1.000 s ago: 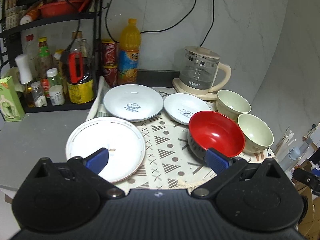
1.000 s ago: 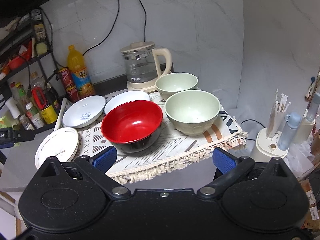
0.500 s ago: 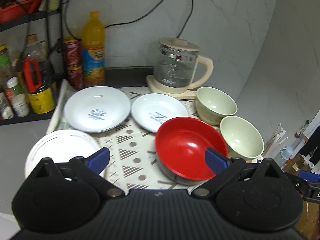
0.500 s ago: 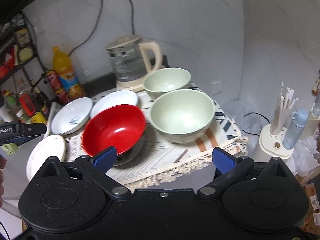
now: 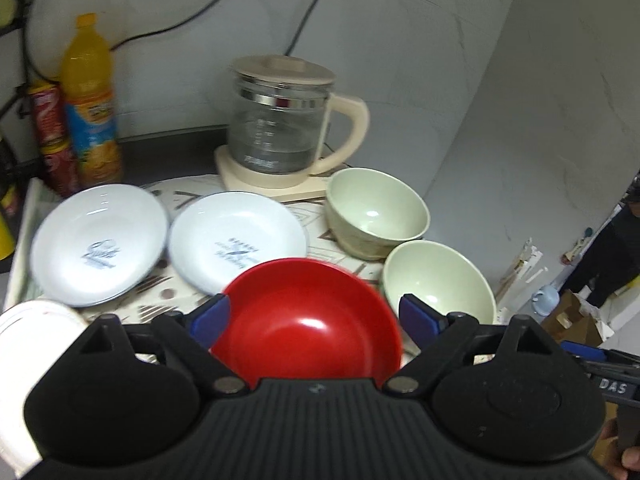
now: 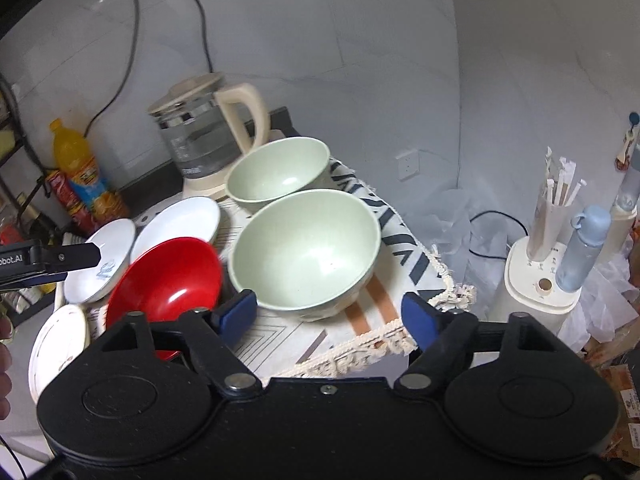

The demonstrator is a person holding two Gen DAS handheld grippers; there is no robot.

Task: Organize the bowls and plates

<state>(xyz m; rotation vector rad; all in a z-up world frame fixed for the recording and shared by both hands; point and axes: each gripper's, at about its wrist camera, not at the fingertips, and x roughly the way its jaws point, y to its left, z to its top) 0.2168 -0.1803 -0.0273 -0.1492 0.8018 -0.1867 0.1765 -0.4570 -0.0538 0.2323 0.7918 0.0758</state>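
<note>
On the far left of the tabletop [image 5: 168,160] stand an orange drink bottle [image 5: 91,100] and a red can [image 5: 52,128]. Nearer lies a flat white plate [image 5: 28,324] at the left edge of the patterned cloth [image 6: 404,248], then two white dishes with blue print, the left dish [image 5: 98,244] just beside the right dish [image 5: 236,240].

My left hand-held gripper [image 5: 314,314] has just been closing; its blue pads stand either side of the red bowl [image 5: 308,324], and I cannot tell that they touch the rim.

Behind sits the glass kettle [image 5: 280,128], with the far green bowl [image 5: 376,212] beside it and the near green bowl [image 6: 304,248] to the right of the red one.

My right hand-held gripper [image 6: 328,314] has just been closing too; it is wide apart in front of the near green bowl and grips nothing.
</note>
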